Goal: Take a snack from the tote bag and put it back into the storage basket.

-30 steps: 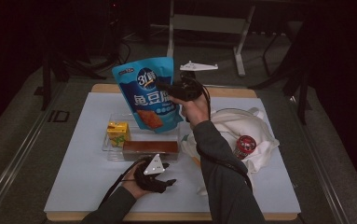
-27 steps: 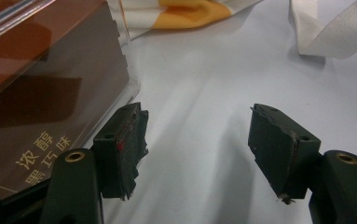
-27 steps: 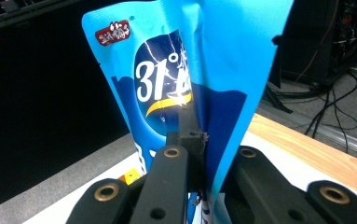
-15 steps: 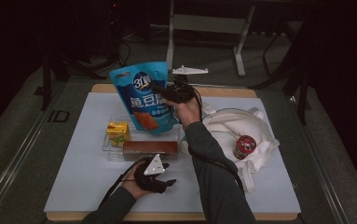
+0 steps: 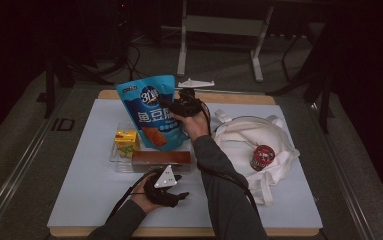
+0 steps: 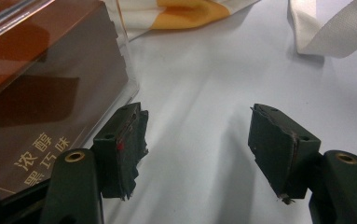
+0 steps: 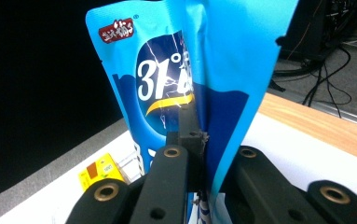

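Note:
A blue snack bag (image 5: 146, 107) hangs upright over the clear tray (image 5: 116, 159), held at its right edge by my right gripper (image 5: 173, 106), which is shut on it. In the right gripper view the jaws pinch the blue snack bag (image 7: 167, 70) at the right gripper (image 7: 204, 140). In the tray lie a yellow box (image 5: 125, 141) and a long brown box (image 5: 161, 160). My left gripper (image 5: 176, 189) rests on the mat in front of the tray. Its jaws stand open with nothing between them at the left gripper (image 6: 197, 140), beside the brown box (image 6: 36, 93).
A white tote bag (image 5: 249, 135) lies crumpled at the right with a red can (image 5: 263, 156) on it; its strap (image 6: 325, 28) reaches near the left gripper. The white mat (image 5: 89, 200) covers a wooden table. The yellow box (image 7: 99, 170) shows below the bag.
The right hand has brought the blue bag down and a little to the left, closer to the tray. The left hand has stayed where it was.

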Motion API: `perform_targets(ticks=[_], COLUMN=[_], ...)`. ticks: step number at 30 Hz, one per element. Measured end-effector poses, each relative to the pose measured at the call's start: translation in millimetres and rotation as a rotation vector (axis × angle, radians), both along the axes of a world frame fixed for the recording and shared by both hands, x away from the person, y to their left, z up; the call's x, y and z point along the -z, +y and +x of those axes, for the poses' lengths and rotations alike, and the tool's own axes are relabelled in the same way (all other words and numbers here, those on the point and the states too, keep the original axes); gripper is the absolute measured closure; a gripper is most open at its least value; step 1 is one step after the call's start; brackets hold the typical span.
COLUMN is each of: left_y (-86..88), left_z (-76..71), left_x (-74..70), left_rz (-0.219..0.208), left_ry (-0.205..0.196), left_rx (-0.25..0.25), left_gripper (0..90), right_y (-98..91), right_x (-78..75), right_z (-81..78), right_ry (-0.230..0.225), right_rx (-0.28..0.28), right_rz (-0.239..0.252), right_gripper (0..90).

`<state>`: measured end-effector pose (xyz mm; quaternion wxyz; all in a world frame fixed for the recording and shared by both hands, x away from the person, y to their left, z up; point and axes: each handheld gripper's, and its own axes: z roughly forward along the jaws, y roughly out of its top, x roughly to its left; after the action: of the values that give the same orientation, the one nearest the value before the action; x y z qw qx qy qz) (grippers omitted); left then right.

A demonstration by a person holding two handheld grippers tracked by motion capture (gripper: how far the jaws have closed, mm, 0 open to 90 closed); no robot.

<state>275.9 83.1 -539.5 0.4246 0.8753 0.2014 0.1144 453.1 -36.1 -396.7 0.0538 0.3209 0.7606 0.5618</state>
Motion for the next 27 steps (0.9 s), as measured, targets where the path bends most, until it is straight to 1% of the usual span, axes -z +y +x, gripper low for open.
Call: perform_targets(ticks=[3,6,9,11,14,15,16,17,19,21,24,27], left_y=[-0.1,-0.2,-0.3,-0.4,-0.5,-0.5,-0.5,-0.4,-0.5,-0.4,-0.6,-0.5], left_z=[0.0,0.0,-0.1,0.0,0.0,0.0,0.0,0.1,0.0,0.2,0.0,0.1], left_x=[0.1,0.1,0.2,0.3,0.3,0.3,0.3,0.2,0.3,0.3,0.4,0.3], left_rz=[-0.004,-0.001,-0.001,-0.002,-0.001,-0.001,-0.001,-0.001,0.0,0.001,0.003,0.003], left_ry=[0.001,0.0,0.0,0.0,-0.001,-0.001,-0.001,0.001,0.0,-0.001,-0.003,-0.002], left_rx=[-0.002,-0.002,-0.003,-0.004,-0.006,-0.006,-0.006,-0.006,-0.006,-0.005,-0.005,-0.006], left_gripper=[35.7,35.7,35.7,35.7,35.7,35.7,35.7,35.7,35.7,35.7,35.7,35.6], right_y=[-2.4,-5.6,-10.5,-13.3,-16.7,-16.7,-17.9,-21.3,-24.3,-27.5,-31.9,-32.8], right_x=[4.2,6.7,6.8,5.7,5.2,5.2,5.4,6.3,7.0,8.5,10.7,12.8], right_z=[-0.7,-2.0,-4.5,-8.0,-12.3,-12.3,-14.3,-18.1,-22.5,-25.0,-28.9,-34.2], right_ry=[0.002,-0.011,-0.02,-0.043,-0.066,-0.066,-0.075,-0.087,-0.105,-0.103,-0.119,-0.119], right_rx=[0.005,-0.002,-0.025,-0.03,-0.027,-0.027,-0.02,0.003,0.023,0.032,0.05,0.046], right_rz=[0.018,0.007,-0.024,-0.076,-0.119,-0.119,-0.134,-0.162,-0.191,-0.193,-0.203,-0.2], right_gripper=[88.6,88.4,88.2,88.1,88.1,88.1,88.1,88.1,88.1,88.2,88.2,88.2])
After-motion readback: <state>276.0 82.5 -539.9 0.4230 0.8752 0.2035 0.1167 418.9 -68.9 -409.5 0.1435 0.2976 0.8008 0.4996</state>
